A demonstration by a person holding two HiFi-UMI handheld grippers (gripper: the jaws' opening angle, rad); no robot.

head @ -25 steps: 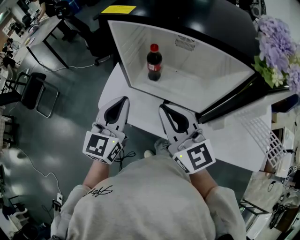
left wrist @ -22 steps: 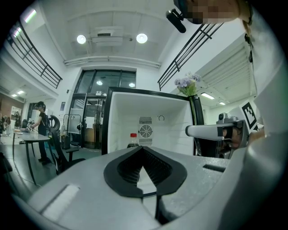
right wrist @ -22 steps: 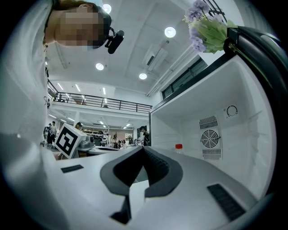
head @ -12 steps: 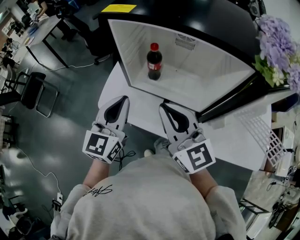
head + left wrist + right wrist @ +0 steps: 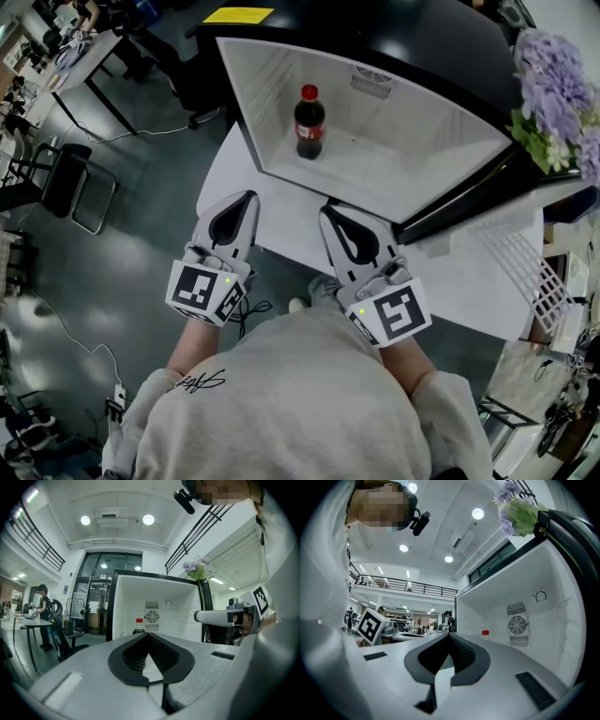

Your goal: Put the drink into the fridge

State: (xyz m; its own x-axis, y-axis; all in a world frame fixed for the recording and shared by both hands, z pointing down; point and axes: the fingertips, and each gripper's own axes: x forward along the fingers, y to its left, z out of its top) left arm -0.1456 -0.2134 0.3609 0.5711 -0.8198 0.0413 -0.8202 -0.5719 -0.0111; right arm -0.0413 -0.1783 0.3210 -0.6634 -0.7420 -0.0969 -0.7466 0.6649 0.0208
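A dark cola bottle (image 5: 308, 124) with a red cap and red label stands upright inside the open white fridge (image 5: 422, 159), toward its left wall. In the left gripper view the drink (image 5: 138, 626) shows just above my jaws; in the right gripper view only its red cap (image 5: 485, 633) peeks out. My left gripper (image 5: 247, 199) and right gripper (image 5: 327, 213) are held side by side in front of the fridge, well short of the bottle. Both are shut with nothing between the pads.
The fridge door (image 5: 511, 272) hangs open at the right with its wire shelf. Purple flowers (image 5: 553, 94) sit on the fridge's black top. A black chair (image 5: 66, 183) and a desk (image 5: 89, 56) stand at the left on the grey floor.
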